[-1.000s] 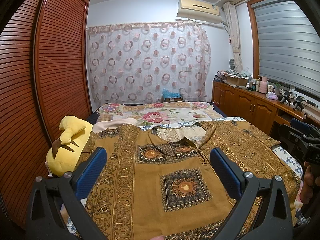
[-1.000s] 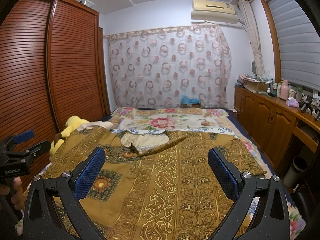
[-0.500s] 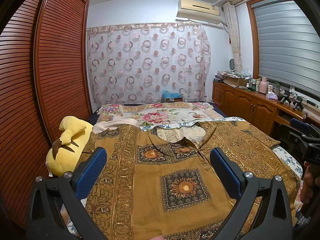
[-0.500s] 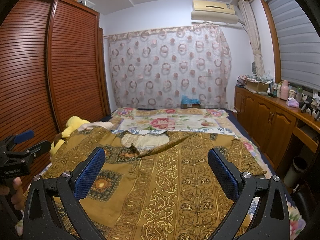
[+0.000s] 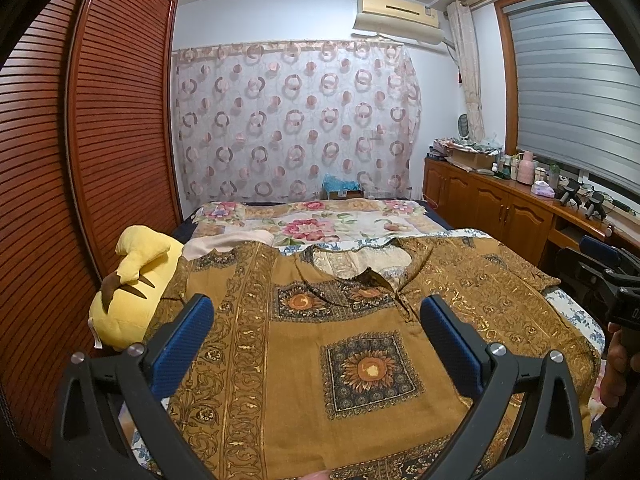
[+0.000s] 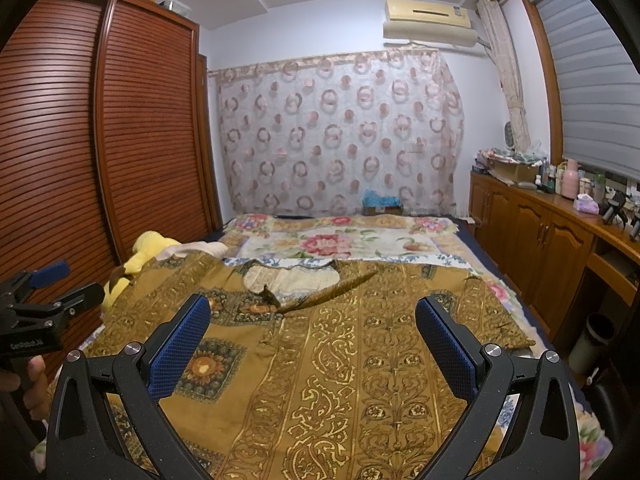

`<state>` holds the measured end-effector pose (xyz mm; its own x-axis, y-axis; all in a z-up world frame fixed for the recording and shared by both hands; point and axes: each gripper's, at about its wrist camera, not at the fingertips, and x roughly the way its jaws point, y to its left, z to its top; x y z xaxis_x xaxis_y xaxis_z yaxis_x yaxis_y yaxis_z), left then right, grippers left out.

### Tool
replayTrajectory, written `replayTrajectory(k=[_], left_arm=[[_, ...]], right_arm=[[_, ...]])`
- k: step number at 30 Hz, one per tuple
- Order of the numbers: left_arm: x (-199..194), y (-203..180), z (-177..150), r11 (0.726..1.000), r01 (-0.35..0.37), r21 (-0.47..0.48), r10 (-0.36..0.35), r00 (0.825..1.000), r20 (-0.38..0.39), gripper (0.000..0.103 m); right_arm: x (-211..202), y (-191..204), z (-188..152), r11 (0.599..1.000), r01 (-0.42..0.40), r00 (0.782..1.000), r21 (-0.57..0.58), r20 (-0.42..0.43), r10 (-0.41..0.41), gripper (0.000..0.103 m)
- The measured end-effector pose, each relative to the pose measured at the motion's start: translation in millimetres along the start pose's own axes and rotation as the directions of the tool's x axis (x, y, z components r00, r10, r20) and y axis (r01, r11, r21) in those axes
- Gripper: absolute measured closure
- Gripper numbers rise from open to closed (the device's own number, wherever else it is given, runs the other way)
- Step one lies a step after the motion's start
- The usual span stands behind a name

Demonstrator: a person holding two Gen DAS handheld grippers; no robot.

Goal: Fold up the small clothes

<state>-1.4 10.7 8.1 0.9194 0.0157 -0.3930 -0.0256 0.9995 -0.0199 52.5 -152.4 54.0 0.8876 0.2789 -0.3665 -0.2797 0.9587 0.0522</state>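
Our left gripper (image 5: 316, 332) and right gripper (image 6: 312, 332) hang spread wide, grasping nothing, above the brown patterned shirt (image 6: 340, 360) lying flat on the bed (image 6: 340, 240). Its near hem runs out of frame.

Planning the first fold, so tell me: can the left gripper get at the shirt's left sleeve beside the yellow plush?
Probably yes. The left gripper is open above the shirt, nothing covers that sleeve, and the yellow plush lies alongside.
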Motion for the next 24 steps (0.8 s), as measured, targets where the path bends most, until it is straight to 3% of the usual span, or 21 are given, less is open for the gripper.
replayTrajectory(k=[10, 18, 24], left_arm=[[27.5, 28.8, -23.9, 1.000, -0.021, -0.006, 0.020, 0.995, -0.098, 0.000], [47.2, 63.5, -42.6, 0.998, -0.067, -0.007, 0.065, 0.981, -0.181, 0.000], [59.1, 99.1, -53.2, 0.997, -0.067, -0.027, 0.058, 0.969, -0.239, 0.000]], right_arm=[[28.6, 6.3, -26.4, 0.997, -0.077, 0.991, -0.008, -0.115, 0.076, 0.000], [54.2, 19.3, -40.8, 0.989, -0.147, 0.971, -0.036, -0.194, 0.137, 0.000], [68.8, 28.2, -48.8, 0.981, -0.187, 0.955, -0.057, -0.244, 0.168, 0.000]])
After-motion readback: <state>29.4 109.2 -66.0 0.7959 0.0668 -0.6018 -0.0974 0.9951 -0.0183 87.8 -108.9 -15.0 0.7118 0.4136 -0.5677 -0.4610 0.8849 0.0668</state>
